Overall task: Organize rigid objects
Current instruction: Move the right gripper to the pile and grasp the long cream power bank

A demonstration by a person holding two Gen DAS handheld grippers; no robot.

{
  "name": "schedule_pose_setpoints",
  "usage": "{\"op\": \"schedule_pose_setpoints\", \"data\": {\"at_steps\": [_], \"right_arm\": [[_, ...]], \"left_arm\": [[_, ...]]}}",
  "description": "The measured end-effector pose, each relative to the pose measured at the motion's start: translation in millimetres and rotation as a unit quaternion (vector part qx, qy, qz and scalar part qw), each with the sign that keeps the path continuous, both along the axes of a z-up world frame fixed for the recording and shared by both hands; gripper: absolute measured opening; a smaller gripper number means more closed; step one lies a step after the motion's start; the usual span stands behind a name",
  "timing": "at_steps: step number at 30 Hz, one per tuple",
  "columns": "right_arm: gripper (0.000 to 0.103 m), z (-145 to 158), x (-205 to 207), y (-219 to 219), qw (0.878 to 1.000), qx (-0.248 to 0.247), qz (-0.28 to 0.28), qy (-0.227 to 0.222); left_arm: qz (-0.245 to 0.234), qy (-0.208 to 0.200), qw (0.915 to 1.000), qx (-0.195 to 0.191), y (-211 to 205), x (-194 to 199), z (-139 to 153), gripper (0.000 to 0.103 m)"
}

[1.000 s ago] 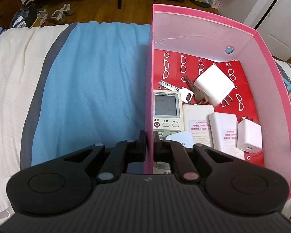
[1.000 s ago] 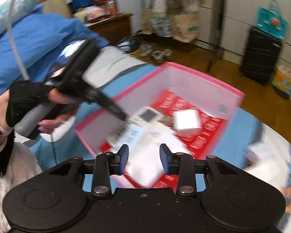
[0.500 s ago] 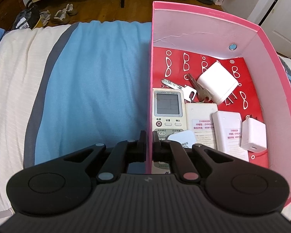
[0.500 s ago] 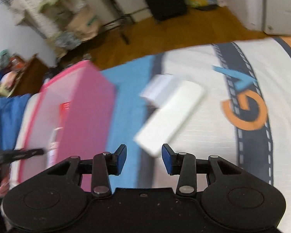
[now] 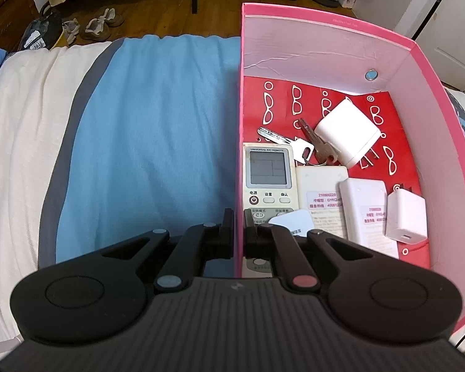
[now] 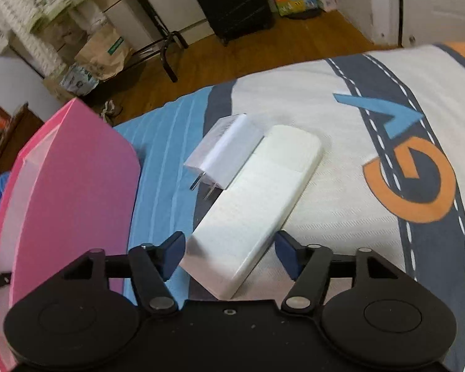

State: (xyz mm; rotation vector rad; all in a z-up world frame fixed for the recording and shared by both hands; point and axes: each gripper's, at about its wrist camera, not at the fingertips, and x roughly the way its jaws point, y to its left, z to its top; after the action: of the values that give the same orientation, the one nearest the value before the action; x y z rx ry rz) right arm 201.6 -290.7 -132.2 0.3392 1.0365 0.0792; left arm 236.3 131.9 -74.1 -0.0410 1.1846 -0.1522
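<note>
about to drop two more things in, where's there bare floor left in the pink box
Free: the red floor along the far wall, beyond the keys and the big white charger, and a strip by the right wall. Crowded: the near half, with the remote, flat white units and small charger packed together.

A pink cardboard box (image 5: 325, 24) with matt walls and a smoother red printed paper floor sits on a soft woven cloth bed (image 5: 139, 142). Inside the box lie shiny metal keys (image 5: 282, 139), a glossy white plastic charger (image 5: 347, 133) and a dull cream plastic remote (image 5: 268, 175) with a grey screen. Beside the box, a smooth white plastic bar (image 6: 257, 204) and a plug (image 6: 226, 152) with metal prongs rest on the cloth. Left tongs (image 5: 238, 226) look like matt black plastic. Beyond the bed, the wood floor (image 5: 158, 12) shines.
</note>
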Motion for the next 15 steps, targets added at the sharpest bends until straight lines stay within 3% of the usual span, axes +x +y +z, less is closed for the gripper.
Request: {"op": "schedule_pose_setpoints", "data": {"at_steps": [4,7,9,15], "right_arm": [[0.084,-4.7,0.4,14.1,0.999,-0.036,0.024,-0.032],[0.084,-6.3,-1.8,28.0,0.994,-0.088,0.052,-0.042],[0.075,-3.5,-4.6,33.0,0.991,-0.111,0.058,-0.041],[0.054,7.0,-10.3,18.9,0.994,-0.101,0.046,-0.008]], "left_arm": [[0.0,0.003,1.0,0.005,-0.6,1.1,-1.8,0.004],[-0.001,0.003,1.0,0.008,-1.2,0.1,-1.8,0.004],[0.0,0.004,1.0,0.007,-1.9,0.2,-1.5,0.004],[0.0,0.004,1.0,0.006,-2.2,0.1,-1.8,0.004]]}}
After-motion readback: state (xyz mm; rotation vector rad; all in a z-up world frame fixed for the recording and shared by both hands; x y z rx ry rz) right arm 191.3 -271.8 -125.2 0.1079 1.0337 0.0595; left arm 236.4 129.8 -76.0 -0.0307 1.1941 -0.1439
